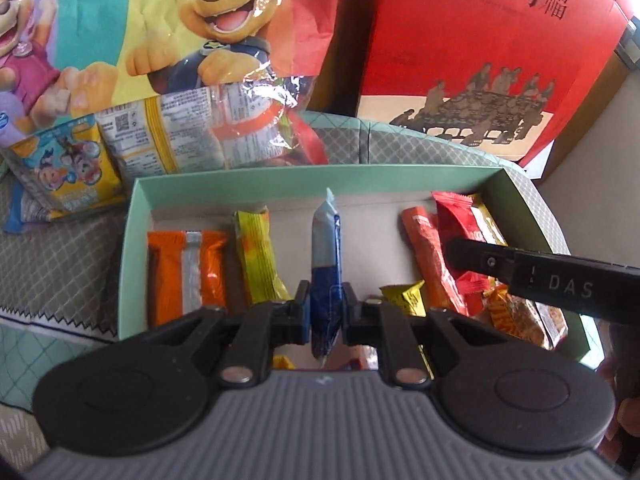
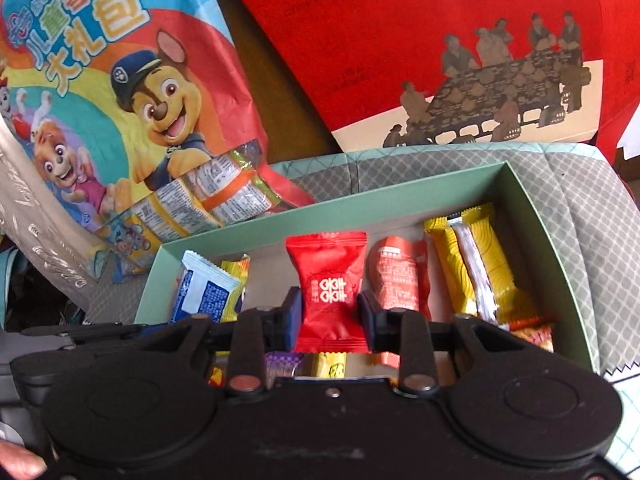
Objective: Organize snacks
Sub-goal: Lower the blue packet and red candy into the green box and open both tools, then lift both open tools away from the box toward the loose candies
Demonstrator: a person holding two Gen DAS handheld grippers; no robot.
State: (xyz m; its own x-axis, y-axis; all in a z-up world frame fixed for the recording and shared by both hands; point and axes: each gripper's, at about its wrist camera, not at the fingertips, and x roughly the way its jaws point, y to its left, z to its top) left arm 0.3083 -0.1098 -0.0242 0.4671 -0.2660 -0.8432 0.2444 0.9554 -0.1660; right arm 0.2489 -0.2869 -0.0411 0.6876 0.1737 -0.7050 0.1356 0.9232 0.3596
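Note:
A pale green box (image 1: 132,216) holds several wrapped snacks. My left gripper (image 1: 326,312) is shut on a blue and white snack packet (image 1: 326,248), held edge-on over the middle of the box. An orange bar (image 1: 186,272) and a yellow bar (image 1: 258,256) lie at its left. My right gripper (image 2: 328,320) is shut on a red candy packet (image 2: 330,284) above the box (image 2: 532,204). The right gripper's arm (image 1: 540,276) reaches in over the red and orange snacks (image 1: 436,248) at the box's right. The blue and white packet also shows in the right wrist view (image 2: 202,292).
A cartoon-dog snack gift bag (image 1: 168,40) stands behind the box at left, small packets (image 1: 68,168) spilling from it. A red gift bag (image 1: 480,48) stands behind at right. A grey quilted cushion (image 1: 52,264) lies under everything. Yellow bars (image 2: 476,264) lie at the box's right.

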